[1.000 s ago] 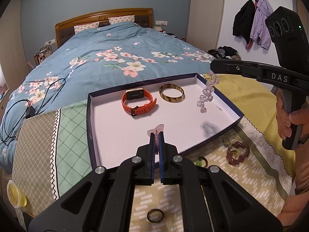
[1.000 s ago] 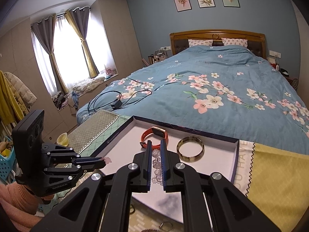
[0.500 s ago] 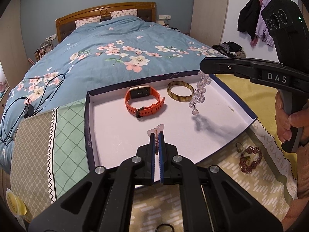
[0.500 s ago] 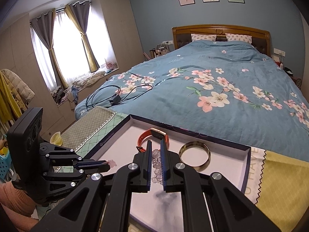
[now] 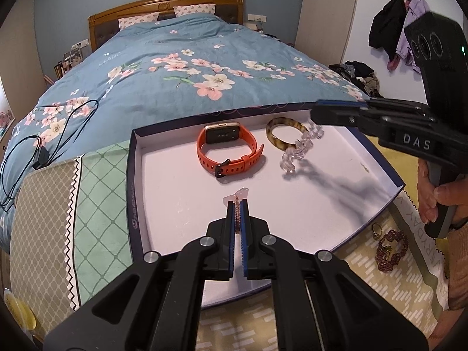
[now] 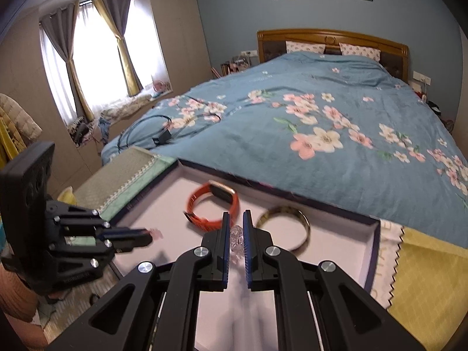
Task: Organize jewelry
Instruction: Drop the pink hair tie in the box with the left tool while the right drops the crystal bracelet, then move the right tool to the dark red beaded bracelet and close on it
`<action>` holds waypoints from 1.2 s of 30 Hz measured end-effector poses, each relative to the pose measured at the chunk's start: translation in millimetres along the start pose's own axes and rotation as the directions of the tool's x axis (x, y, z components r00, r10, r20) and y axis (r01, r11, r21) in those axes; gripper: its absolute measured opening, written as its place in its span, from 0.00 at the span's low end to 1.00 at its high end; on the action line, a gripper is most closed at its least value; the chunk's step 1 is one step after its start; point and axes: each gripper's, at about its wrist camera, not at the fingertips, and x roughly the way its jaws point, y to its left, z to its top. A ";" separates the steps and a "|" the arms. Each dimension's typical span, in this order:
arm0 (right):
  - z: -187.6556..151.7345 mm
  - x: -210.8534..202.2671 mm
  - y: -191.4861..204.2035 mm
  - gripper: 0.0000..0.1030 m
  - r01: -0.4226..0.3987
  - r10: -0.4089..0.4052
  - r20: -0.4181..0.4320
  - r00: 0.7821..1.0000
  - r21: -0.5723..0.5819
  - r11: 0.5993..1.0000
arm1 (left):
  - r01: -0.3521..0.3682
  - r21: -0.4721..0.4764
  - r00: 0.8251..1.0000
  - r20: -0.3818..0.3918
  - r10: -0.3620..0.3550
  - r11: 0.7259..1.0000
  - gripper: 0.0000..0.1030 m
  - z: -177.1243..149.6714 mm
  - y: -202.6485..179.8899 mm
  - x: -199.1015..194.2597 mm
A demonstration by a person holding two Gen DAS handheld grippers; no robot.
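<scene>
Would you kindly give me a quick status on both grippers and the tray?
Left hand-held gripper shut on pink bracelet. Right hand-held gripper lowering clear bead bracelet into tray. Nothing blocking.

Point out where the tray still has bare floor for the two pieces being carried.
Bare: the tray floor left of the orange watch, and the near right floor under the right gripper. Crowded: the back, where the watch, amber bangle and hanging crystal bracelet cluster.
</scene>
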 end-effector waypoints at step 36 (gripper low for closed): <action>-30.1 -25.8 -17.0 0.39 0.051 -0.049 -0.026 0.998 0.062 0.997 | -0.068 -0.001 0.998 0.015 0.068 0.998 0.40 29.9 3.6 27.0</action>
